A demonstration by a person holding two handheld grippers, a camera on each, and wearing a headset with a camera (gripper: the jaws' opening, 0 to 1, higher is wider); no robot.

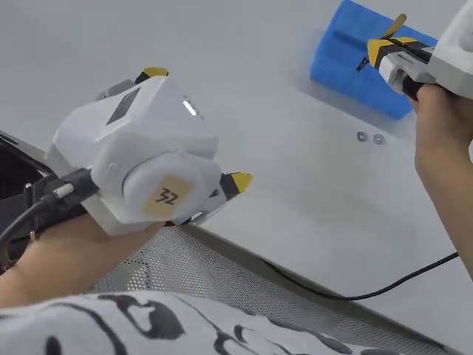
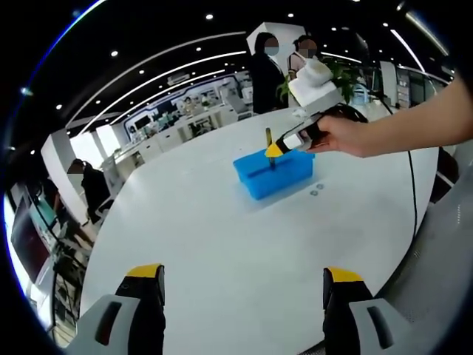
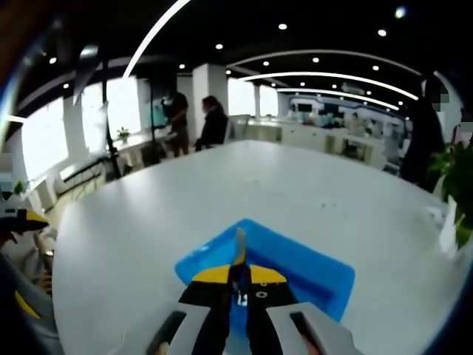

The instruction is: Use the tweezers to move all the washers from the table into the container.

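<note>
text | handwritten "32" | on yellow sticker (image 1: 168, 196) | rear of left gripper (image 1: 196, 126) | nothing else legible

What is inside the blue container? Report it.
Bare blue floor shows inside the blue container, with the tweezers in the right gripper over it. The gripper covers its near part; what lies there cannot be told.

1. Container (image 1: 340, 66): far corner cut off by the head view's top edge; right end hidden behind the right gripper (image 1: 384, 50).
2. Washers (image 2: 316, 190): mere specks in the left gripper view.
3. Tweezers (image 3: 239, 248): blurred; tip contents indeterminable.
</note>
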